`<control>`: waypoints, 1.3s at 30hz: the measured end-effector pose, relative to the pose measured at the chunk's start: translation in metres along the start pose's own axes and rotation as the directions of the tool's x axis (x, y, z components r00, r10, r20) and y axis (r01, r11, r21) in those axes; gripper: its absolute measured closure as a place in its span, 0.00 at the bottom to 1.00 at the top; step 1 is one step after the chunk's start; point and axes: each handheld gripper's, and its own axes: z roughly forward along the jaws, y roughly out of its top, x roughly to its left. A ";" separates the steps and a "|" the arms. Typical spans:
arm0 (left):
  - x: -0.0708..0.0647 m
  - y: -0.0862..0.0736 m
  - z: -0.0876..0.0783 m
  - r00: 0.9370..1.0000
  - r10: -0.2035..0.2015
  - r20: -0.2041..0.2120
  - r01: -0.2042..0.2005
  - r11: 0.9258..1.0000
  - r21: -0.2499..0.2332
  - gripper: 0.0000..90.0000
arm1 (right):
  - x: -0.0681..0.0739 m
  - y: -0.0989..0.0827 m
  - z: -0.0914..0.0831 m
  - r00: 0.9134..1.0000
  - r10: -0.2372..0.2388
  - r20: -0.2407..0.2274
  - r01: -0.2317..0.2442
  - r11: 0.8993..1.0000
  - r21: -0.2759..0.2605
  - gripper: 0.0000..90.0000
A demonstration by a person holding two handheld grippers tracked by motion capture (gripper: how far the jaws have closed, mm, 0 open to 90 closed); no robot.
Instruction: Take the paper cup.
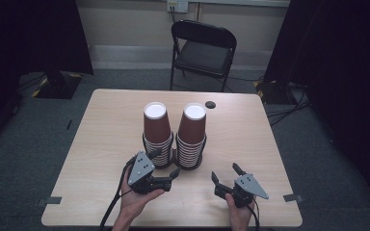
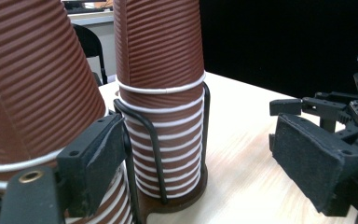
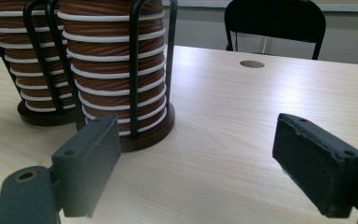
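On the table (image 1: 101, 144), both cup stacks (image 1: 156, 137) (image 1: 191, 139) stand racked. Left gripper (image 1: 166, 169) spread beside the left stack, empty; right gripper (image 1: 226, 175) wide, empty. No cup drawn yet.

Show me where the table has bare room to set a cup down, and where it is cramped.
Free: the table left of the left cup stack, the stretch right of the right cup stack toward the right edge, and the far strip near the small round hole. Crowded: the near middle, where the left claw sits against the stacks, and around the right claw.
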 end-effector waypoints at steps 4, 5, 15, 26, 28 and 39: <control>0.002 0.004 0.004 1.000 -0.008 0.006 0.008 1.000 -0.008 0.19 | 0.000 0.000 0.000 1.000 -0.003 0.000 0.003 1.000 0.000 0.16; 0.002 0.005 0.006 1.000 -0.007 0.008 0.007 1.000 -0.011 0.19 | 0.000 0.000 0.000 1.000 -0.003 0.000 0.003 1.000 0.000 0.16; 0.006 0.018 0.019 1.000 0.002 0.013 -0.001 1.000 -0.021 0.19 | 0.000 0.000 0.000 1.000 -0.005 0.004 0.005 1.000 -0.007 0.17; 0.007 0.038 0.027 1.000 0.009 0.017 -0.008 0.999 -0.041 0.19 | 0.000 0.000 0.000 1.000 -0.003 0.005 0.003 1.000 -0.003 0.17; 0.007 0.040 0.028 1.000 0.003 0.018 -0.002 0.999 -0.050 0.19 | 0.000 0.000 0.000 1.000 -0.003 0.005 0.003 1.000 -0.003 0.17; 0.011 0.057 0.036 1.000 -0.012 0.022 0.013 0.998 -0.056 0.18 | 0.000 0.000 0.000 1.000 -0.004 0.005 0.004 1.000 -0.002 0.17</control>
